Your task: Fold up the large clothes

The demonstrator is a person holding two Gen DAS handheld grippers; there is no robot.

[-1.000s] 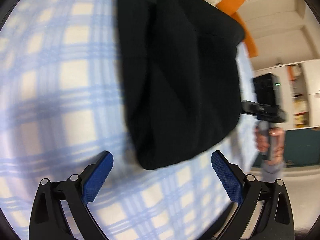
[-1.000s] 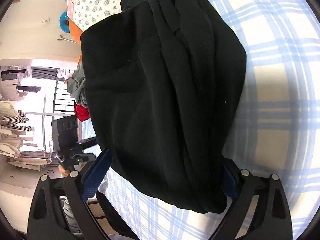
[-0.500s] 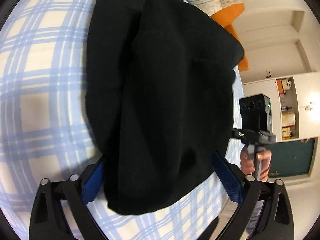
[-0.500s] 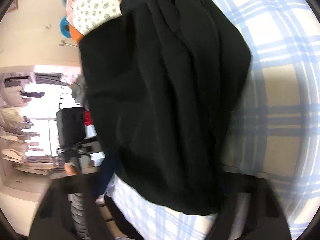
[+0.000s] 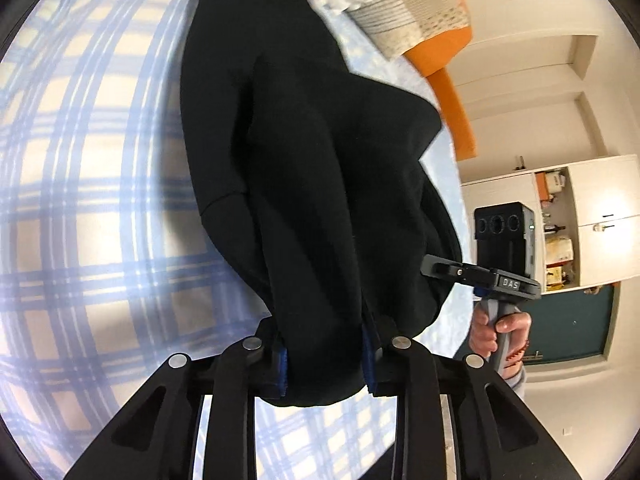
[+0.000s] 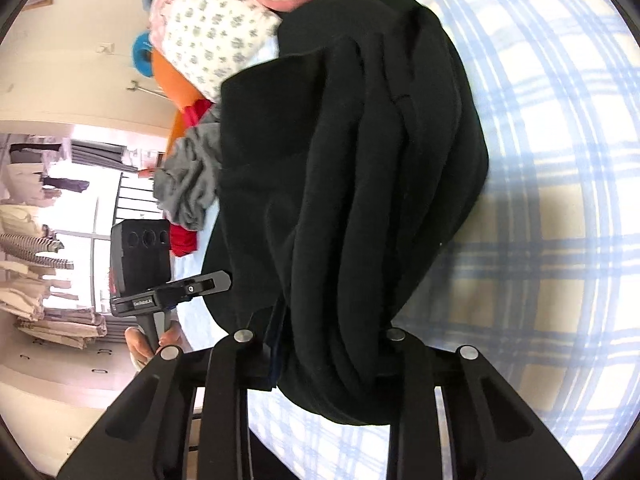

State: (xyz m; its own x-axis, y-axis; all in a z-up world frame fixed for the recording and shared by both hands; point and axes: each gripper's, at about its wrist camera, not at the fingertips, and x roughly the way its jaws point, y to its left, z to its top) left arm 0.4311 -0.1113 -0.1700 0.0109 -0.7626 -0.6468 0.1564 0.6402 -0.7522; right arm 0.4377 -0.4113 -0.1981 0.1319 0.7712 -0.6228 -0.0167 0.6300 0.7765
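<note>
A large black garment (image 5: 312, 168) lies folded lengthwise on a blue and cream plaid bed sheet (image 5: 92, 200). My left gripper (image 5: 325, 360) is shut on its near end, with the blue pads pressed into the cloth. In the right wrist view my right gripper (image 6: 328, 360) is shut on the other near corner of the same black garment (image 6: 352, 184), which bunches in thick folds. Each gripper shows in the other's view: the right one (image 5: 500, 280) and the left one (image 6: 160, 296), hand-held beside the bed.
Pillows and soft toys (image 5: 404, 12) lie at the head of the bed, with an orange cushion (image 5: 452, 92). A grey and red clothes heap (image 6: 188, 196) lies at the garment's left side. Cupboards (image 5: 580, 220) and a clothes rack (image 6: 36, 248) stand around the bed.
Both grippers moved forward onto the garment's near end and closed on it; a second ago they were open around the cloth.
</note>
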